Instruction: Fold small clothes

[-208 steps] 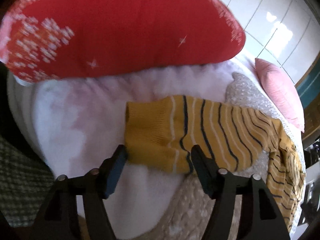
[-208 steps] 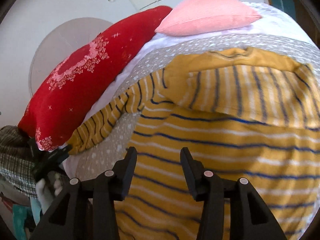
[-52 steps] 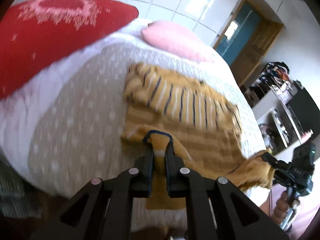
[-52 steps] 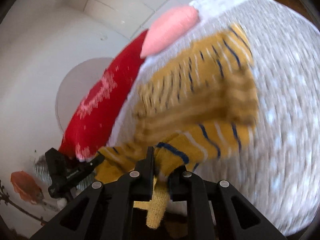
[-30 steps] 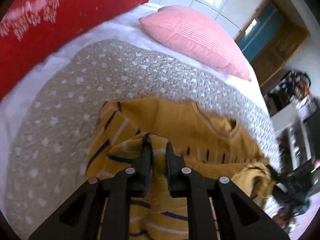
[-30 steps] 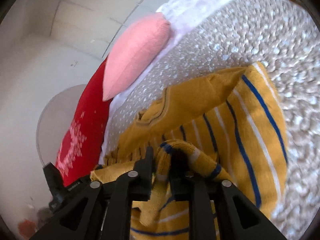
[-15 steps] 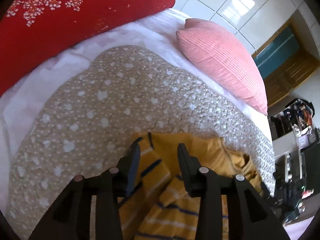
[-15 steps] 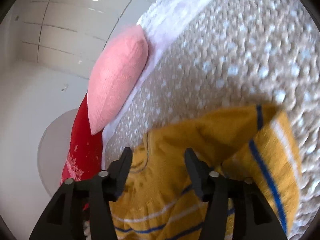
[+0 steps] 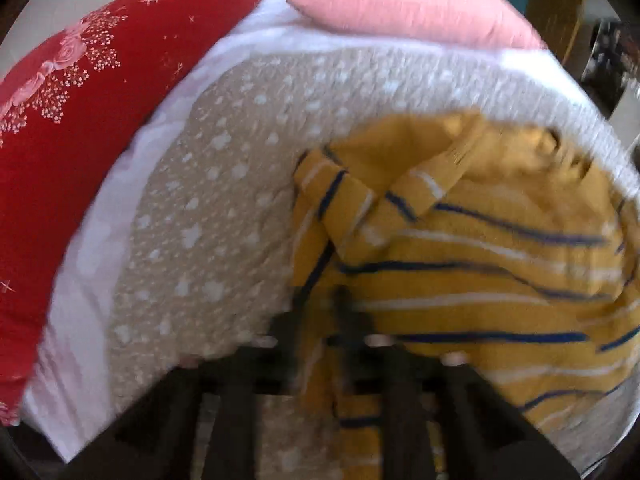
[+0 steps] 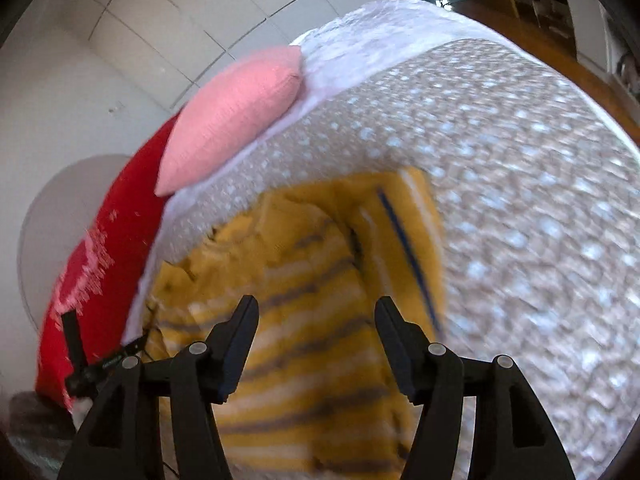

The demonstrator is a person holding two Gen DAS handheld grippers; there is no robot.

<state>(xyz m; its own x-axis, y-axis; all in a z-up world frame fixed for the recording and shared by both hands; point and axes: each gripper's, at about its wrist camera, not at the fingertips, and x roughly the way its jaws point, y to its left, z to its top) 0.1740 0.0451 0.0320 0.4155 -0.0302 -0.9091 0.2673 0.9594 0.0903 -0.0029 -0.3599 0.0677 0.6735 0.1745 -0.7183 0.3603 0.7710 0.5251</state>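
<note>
The right gripper [image 10: 314, 320] holds its two black, blade-shaped fingers wide apart with nothing between them, poised over the mustard-yellow knit sweater [image 10: 304, 320] that fills the space just ahead of its tips. The left gripper [image 9: 320, 320] is heavily smeared by motion blur; its dark fingers show a narrow gap with yellow fabric visible through it, but whether they are apart or pinching the cloth cannot be told. In front of the left gripper the sweater [image 9: 460, 264] lies in a rumpled, partly folded heap, soft ribbed knit crossed by thin navy and white stripes, with a striped sleeve doubled over the plain yellow neck area at its far edge. The garment rests on a beige quilted bedspread [image 9: 224, 200] with a pebbly, stitched texture and pale dots, which spreads to the left of the left gripper and to the right of the right one. Beyond the quilt runs a white sheet [image 9: 92, 248]; farther still lie a plump pink ribbed cushion [image 9: 408, 4] and a long red pillow [image 9: 80, 92] printed with pink flowers. A glossy white tiled wall [image 10: 192, 24] rises behind them.
</note>
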